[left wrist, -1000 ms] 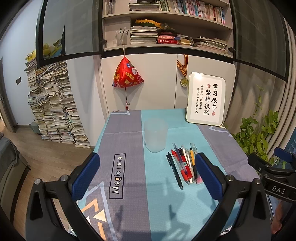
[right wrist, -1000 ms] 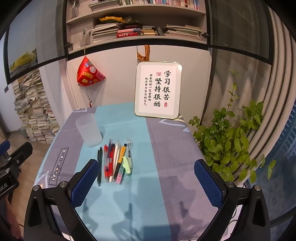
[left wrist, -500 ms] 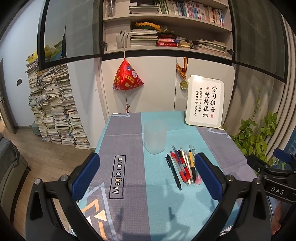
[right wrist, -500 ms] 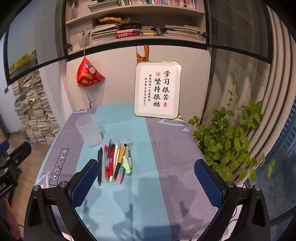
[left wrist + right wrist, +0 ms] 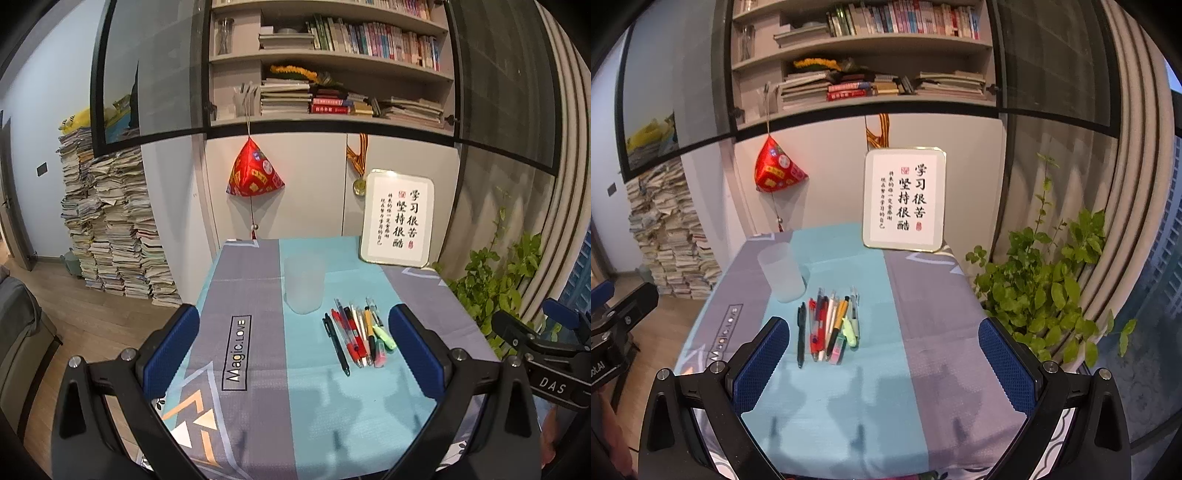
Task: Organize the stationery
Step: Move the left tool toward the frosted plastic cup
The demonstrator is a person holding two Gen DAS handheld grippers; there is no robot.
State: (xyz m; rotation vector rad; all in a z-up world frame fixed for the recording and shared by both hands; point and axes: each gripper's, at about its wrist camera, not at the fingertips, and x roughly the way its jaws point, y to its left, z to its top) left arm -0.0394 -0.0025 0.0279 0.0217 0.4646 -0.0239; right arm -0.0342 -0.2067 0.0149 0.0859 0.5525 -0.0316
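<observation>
Tabletop [image 5: 258, 369] before bookshelves. Pens [image 5: 827, 325] at eleven o'clock of right tool [image 5: 882, 365], long axes toward twelve, beside cup [image 5: 781, 271]. Both tools agape, empty; left tool [image 5: 295, 362] similarly near.

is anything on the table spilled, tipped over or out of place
Nothing stands out. The cup stands upright and looks empty, the pens lie side by side in a tidy row beside it, and the framed sign leans at the back. Both grippers hang open above the tablecloth.
</observation>
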